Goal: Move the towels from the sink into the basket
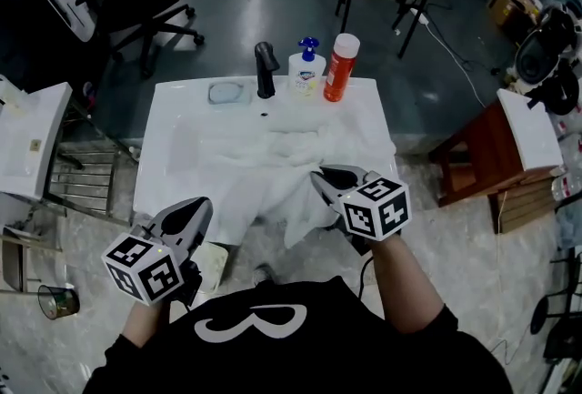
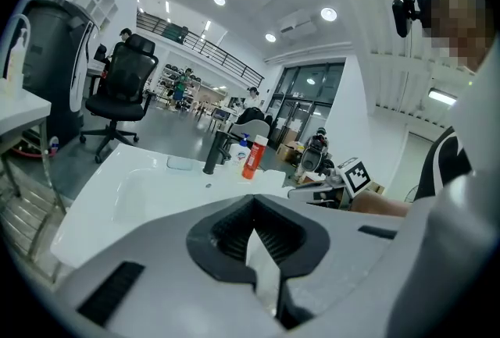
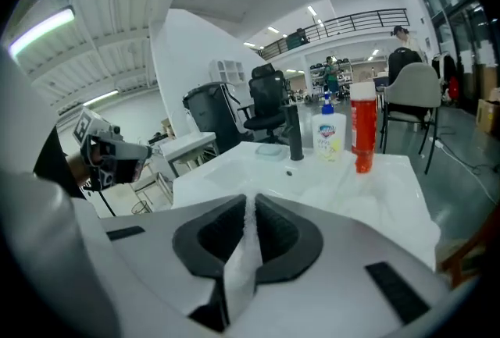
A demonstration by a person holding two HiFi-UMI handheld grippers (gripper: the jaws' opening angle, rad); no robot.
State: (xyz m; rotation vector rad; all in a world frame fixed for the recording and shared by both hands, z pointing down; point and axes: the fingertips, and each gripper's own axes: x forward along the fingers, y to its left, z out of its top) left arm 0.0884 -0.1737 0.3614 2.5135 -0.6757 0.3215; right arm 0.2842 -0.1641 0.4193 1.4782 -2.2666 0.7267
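Nearest, right claw [image 3: 250, 208] is clamping a white towel [image 1: 273, 194]; left claw [image 2: 250, 213] is pinching shut on a white sliver, likely that towel's other edge. White sink [image 1: 156, 146] is bearing the towel, which is draping over its front rim: soft, light, limp, best taken by edges. Behind, tap [image 1: 265, 69], red bottle [image 1: 342, 69] and pump [image 1: 307, 69] are standing clear.

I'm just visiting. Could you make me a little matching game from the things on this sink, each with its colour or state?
Things:
1 faucet
2 tall bottle
3 towel
4 pump dispenser

Descriptions:
A clamped in the right gripper
B blue pump top
C black
D orange-red, white cap

Pairs: 1-C; 2-D; 3-A; 4-B
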